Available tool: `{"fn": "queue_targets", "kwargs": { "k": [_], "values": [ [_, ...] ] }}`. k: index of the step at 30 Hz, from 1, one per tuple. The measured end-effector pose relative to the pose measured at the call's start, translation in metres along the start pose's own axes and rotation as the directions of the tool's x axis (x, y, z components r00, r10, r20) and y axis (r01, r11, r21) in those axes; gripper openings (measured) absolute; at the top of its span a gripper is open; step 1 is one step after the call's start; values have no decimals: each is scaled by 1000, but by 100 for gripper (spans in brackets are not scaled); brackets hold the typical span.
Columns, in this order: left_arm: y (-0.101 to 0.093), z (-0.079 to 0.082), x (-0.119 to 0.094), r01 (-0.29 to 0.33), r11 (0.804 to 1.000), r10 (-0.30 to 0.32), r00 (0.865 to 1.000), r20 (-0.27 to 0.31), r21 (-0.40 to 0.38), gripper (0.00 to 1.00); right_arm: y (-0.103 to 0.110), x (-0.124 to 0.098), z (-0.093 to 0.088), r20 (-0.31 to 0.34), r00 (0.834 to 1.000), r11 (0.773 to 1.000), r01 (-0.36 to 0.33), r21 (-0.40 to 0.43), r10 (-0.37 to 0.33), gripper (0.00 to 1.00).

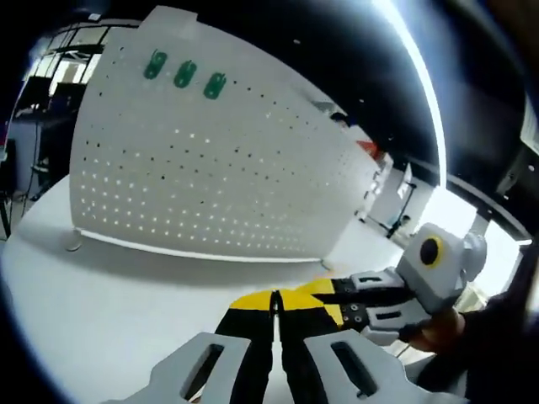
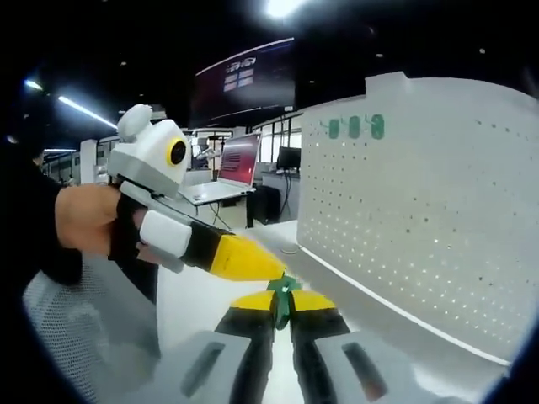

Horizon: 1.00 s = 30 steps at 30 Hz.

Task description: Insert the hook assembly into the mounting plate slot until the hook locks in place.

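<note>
Meanwhile, at the counter (image 1: 101,295): a white pegboard mounting plate (image 1: 210,160) stood upright on small feet on the white surface.
Hooks already mounted: three green hooks (image 1: 184,73) sat in a row near the plate's top edge.
Left gripper (image 1: 274,305): its yellow-tipped jaws were pressed together with nothing visible between them, pointing toward the plate's lower edge.
Right gripper (image 2: 282,305): its jaws were clamped on a small green hook assembly (image 2: 282,295), held in the air short of the plate and well below the mounted row.
Crossing tools: seen from the right gripper view, the left gripper's yellow tip ended just beside the held hook; whether it touched could not be told.
Background: a laptop (image 2: 227,168) stood open on a far desk.
</note>
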State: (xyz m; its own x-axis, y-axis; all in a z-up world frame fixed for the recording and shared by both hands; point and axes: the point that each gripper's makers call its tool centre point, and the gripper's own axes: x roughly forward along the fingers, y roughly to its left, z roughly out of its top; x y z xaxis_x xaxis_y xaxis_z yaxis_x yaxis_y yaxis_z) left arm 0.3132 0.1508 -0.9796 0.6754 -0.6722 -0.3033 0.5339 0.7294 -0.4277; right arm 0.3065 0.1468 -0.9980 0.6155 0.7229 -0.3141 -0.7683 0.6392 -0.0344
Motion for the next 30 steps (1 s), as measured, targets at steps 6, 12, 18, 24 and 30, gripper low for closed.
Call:
{"fn": "queue_targets", "kwargs": {
  "k": [6,12,18,24,30],
  "values": [
    [12,-29,18,-26,1000,25,997,-75,-10,1,-5,19,-26,-71,997,1000,7,17,-6,0],
    [14,-33,19,-30,999,29,997,-70,-18,1,-14,16,-43,-112,993,999,26,39,-22,0],
    [28,-37,16,-49,999,48,997,-68,-14,1,-11,19,-45,-119,993,999,22,30,-18,0],
    [38,-38,17,-56,998,56,995,-79,-4,1,-10,23,-34,-95,995,1000,14,27,-12,0],
    [39,-44,21,-47,999,46,993,-108,-11,1,-22,22,-23,-35,999,996,35,85,-32,0]
  ]
}}
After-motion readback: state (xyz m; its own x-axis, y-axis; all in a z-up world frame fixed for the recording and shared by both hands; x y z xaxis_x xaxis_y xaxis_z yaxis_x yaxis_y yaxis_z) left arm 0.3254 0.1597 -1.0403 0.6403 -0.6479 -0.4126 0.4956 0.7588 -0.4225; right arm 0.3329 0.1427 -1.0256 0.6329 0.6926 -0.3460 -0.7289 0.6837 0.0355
